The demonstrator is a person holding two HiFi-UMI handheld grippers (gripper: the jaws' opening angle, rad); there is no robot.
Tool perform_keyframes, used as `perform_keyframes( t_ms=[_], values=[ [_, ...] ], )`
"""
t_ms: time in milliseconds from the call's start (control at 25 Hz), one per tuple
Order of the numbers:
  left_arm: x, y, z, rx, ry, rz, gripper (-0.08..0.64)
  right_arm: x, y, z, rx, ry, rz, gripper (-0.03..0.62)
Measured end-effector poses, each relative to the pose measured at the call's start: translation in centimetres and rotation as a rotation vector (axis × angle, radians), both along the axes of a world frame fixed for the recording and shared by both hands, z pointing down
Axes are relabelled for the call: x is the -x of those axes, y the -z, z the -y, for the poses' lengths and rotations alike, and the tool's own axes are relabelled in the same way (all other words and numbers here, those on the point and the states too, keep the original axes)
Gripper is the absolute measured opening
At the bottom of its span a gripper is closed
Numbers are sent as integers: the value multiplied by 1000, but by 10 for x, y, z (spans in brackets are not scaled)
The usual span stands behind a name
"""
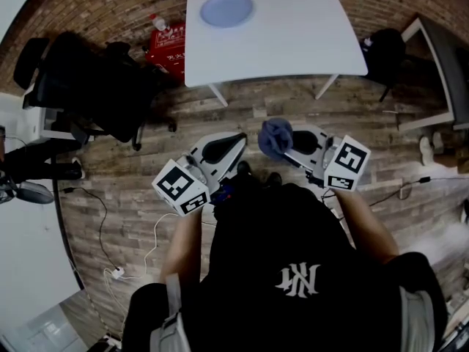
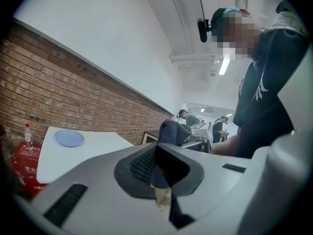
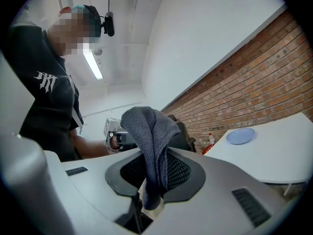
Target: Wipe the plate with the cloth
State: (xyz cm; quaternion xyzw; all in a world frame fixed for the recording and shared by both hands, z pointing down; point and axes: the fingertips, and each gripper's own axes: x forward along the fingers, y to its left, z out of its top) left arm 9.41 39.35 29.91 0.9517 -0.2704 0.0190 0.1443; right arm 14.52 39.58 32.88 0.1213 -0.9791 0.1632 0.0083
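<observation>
Standing back from the white surface [image 1: 293,42], on the wooden floor. Wiping has not yet begun. Step in hand, by my reading: carrying the cloth to the plate.

Left of frame, head view: black chair [image 1: 88,86], off the route.

Left claw [image 1: 238,139]: lower centre-left, tips pointing up-frame. The left gripper view shows its two pads pressed together with nothing gripped between them.

Plate [image 1: 227,9]: pale blue, alone at upper centre of the head view, on the upper left part of the surface. It is well apart from both claws. Any soil on it is too small to tell.

Cloth [image 1: 275,138]: grey-blue towelling, just right of centre, pinched in the right claw [image 1: 292,144]. The right gripper view shows a fold clamped between the pads, with a bunched loop standing out beyond the tips.

Next move, judged: step up to the surface, bring the right claw over the plate and lower the loop of cloth onto it. The plate looks light and sits loose on a smooth top, so it will likely slide under the wipe. The left claw should steady the rim, and would have to spread first in order to grip.
</observation>
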Motion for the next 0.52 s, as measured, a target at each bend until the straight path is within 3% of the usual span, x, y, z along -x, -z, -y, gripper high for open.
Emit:
perform_keyframes(
  t_ms=[520],
  values=[
    [2,-9,10,10,39,-17,2,-2,-4,11,-23,12,7,86]
  ],
)
